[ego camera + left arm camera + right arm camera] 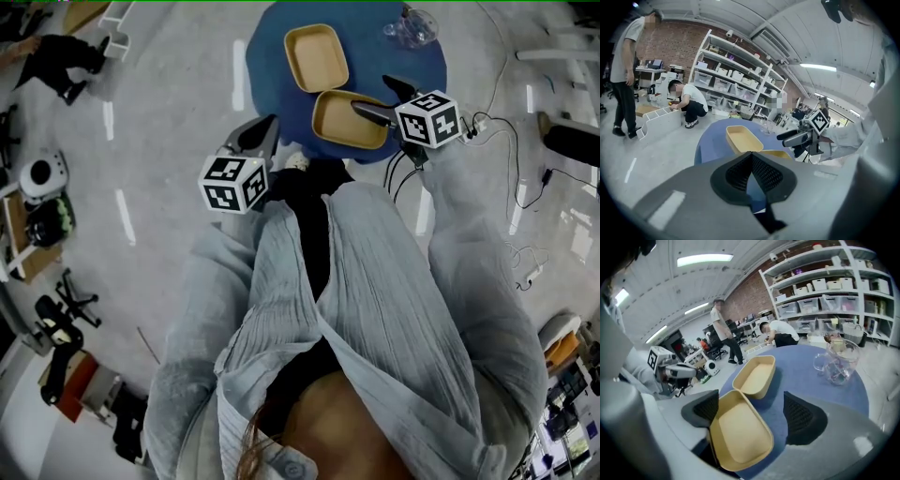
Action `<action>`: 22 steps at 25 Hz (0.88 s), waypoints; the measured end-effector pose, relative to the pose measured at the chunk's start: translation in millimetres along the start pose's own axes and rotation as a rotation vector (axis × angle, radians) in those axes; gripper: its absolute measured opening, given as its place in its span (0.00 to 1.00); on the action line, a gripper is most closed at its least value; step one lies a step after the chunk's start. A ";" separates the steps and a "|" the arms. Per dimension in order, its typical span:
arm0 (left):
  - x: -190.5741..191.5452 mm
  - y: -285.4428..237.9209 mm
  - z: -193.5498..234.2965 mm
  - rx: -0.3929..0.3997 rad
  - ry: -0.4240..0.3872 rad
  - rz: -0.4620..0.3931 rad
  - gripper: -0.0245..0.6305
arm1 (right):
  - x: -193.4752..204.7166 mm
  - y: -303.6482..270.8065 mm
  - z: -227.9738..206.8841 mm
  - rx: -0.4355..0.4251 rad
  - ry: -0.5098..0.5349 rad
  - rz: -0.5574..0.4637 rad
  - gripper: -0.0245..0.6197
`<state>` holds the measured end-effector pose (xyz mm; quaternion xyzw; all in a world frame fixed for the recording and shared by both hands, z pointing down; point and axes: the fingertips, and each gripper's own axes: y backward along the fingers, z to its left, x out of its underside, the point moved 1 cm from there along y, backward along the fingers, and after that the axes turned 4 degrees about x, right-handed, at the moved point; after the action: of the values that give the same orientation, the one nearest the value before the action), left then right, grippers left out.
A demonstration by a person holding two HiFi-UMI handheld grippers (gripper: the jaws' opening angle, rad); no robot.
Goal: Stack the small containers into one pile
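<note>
- The left gripper (267,129) is hovering centre-left at the blue bench's (277,37) edge, its fingers (764,174) pressed together, empty.
- A far container (316,56) and a nearer container (345,122) are lying side by side, unstacked, upper centre.
- The right gripper (386,99) is tilting down over the nearer container, its fingers (802,416) spread wide, unclamped.

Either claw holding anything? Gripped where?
Nothing is held. The right claw is open around the near tray, not clamping it; the left claw is shut and empty.

The left claw (751,157) is closed tight, the right claw (751,401) spread wide, both angled downward
</note>
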<state>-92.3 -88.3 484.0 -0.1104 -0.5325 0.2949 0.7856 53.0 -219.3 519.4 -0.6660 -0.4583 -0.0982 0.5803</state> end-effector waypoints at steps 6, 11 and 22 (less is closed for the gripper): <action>-5.7 0.8 7.4 -0.008 0.008 -0.018 0.05 | -16.9 -0.7 -11.4 0.077 -0.200 -0.077 0.68; -7.7 1.6 9.2 -0.026 0.018 -0.037 0.05 | -15.5 -9.0 -18.8 0.104 -0.275 -0.059 0.63; -3.8 11.7 25.2 -0.099 0.081 -0.064 0.05 | -26.2 -43.5 -33.4 0.118 -0.288 0.031 0.56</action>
<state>-120.1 -84.7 485.7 -0.1438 -0.5175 0.2384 0.8091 20.2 -265.2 542.0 -0.6447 -0.5315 0.0342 0.5484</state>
